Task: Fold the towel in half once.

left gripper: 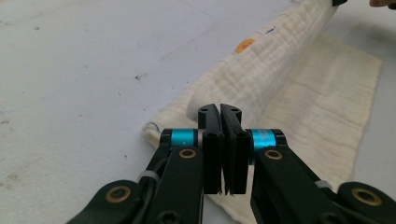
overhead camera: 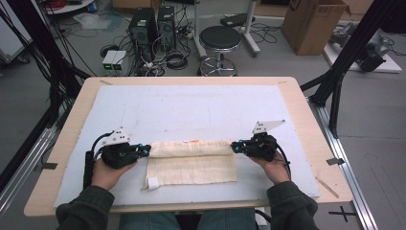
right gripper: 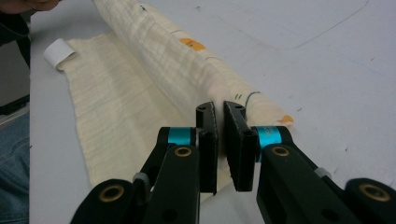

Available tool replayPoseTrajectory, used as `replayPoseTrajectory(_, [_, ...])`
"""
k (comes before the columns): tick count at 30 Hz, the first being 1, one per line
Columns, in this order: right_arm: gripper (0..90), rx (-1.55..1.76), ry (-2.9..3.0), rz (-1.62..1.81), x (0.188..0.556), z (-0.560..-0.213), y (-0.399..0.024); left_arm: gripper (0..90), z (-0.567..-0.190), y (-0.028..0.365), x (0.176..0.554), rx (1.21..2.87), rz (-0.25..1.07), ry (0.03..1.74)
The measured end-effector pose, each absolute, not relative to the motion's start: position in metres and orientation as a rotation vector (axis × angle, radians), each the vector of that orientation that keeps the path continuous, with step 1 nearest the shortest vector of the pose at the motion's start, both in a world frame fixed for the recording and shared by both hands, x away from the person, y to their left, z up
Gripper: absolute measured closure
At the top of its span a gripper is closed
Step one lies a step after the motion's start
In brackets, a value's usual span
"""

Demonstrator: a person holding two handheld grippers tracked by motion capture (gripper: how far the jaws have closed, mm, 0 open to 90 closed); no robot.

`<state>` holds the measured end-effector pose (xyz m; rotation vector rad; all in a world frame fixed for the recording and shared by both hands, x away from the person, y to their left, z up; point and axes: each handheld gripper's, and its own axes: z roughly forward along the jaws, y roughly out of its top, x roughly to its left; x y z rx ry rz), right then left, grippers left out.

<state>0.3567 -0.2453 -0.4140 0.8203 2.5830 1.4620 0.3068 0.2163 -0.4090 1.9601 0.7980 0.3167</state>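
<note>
cloth half rolled, a gripper at each end of the roll

high view: a cream cloth (overhead camera: 191, 165) lies on the white mat (overhead camera: 191, 110) covering the counter (overhead camera: 297, 96), toward the person's edge. its far part is wound into a roll that runs left to right; the near part lies flat, with a small white tag (overhead camera: 152, 182) at its near left corner. the left gripper (overhead camera: 143, 150) sits at the roll's left end and the right gripper (overhead camera: 235, 146) at its right end, each held in a hand. from up here the jaws are too small to read.

left gripper view: the two black jaws stand pressed nearly flat together, tips right at the end of the roll (left gripper: 261, 60). they look clenched on a fold of the cloth at that end, though the pinched edge itself is hidden between them. the flat part spreads to the right of the roll.

right gripper view: these jaws are drawn close with a thin gap showing lower down, tips against the other end of the roll (right gripper: 187, 60). i judge they grasp the cloth edge, but less surely.

the step in hand looks like rolling the cloth toward the person. the next move would call for both ends turning together at an even pace, so the roll stays straight over the remaining flat part.
</note>
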Motion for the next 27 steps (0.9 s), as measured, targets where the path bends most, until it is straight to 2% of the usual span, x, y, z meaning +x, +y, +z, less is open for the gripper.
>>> replayPoseTrajectory(6, [83.7,0.82,2.604,1.45,0.352,-0.42,-0.246,86.9,-0.421,0.216,0.3,1.997,0.286,0.804])
replayPoseTrajectory(27, [83.4,0.794,2.659,1.406,0.335,-0.428,-0.245,86.9,-0.427,0.218,0.281,2.016,0.253,0.763])
